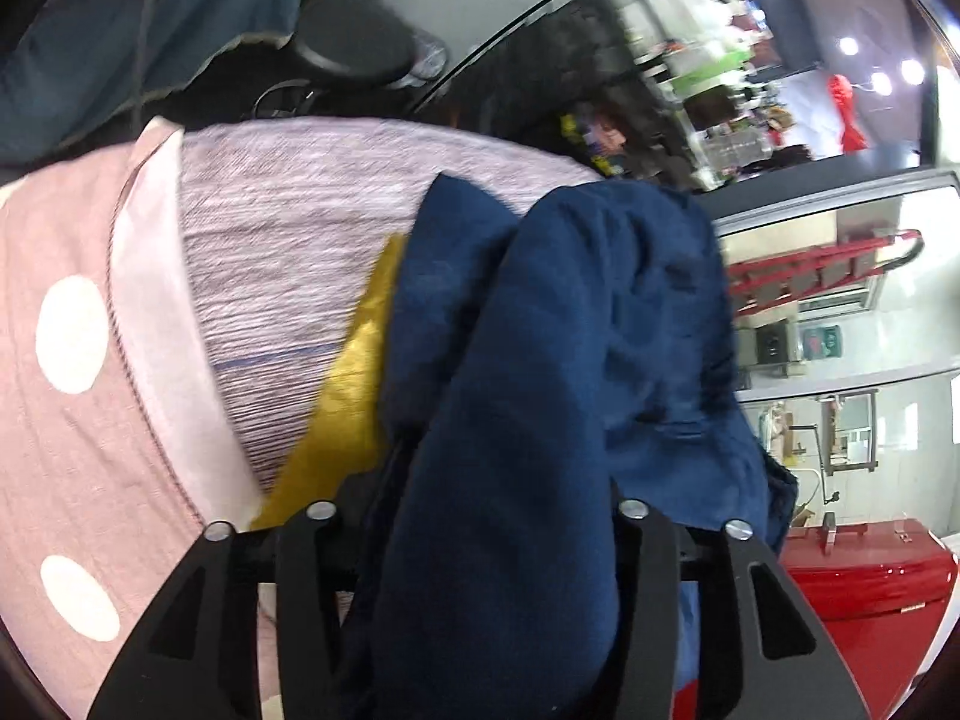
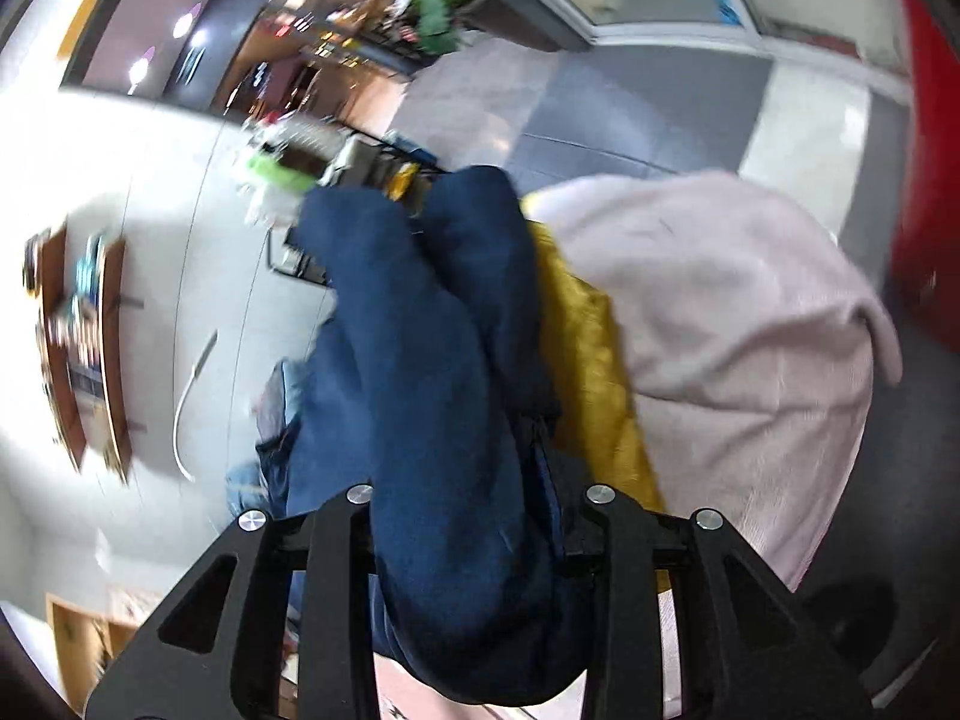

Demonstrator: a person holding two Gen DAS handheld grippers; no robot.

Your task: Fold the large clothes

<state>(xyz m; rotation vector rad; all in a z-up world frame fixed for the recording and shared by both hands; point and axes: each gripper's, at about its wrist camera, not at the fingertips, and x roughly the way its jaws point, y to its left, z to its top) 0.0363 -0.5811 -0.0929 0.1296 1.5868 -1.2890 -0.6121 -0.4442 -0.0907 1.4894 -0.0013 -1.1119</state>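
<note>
In the left wrist view, the left gripper (image 1: 480,540) has a thick bunch of the dark blue garment (image 1: 558,360) filling the gap between its black fingers, which are hidden under the cloth; whether the pads press on it cannot be told. Beside the blue cloth lies a strip of yellow fabric (image 1: 354,372), then a pale pink blanket (image 1: 300,228) and a pink cover with white dots (image 1: 66,360). A red cabinet (image 1: 870,576) stands to the right.

In the right wrist view, the right gripper (image 2: 474,510) likewise has the blue garment (image 2: 420,390) bunched between its jaws, grip unclear. The yellow fabric (image 2: 594,372) and pink blanket (image 2: 732,324) lie just beside it
</note>
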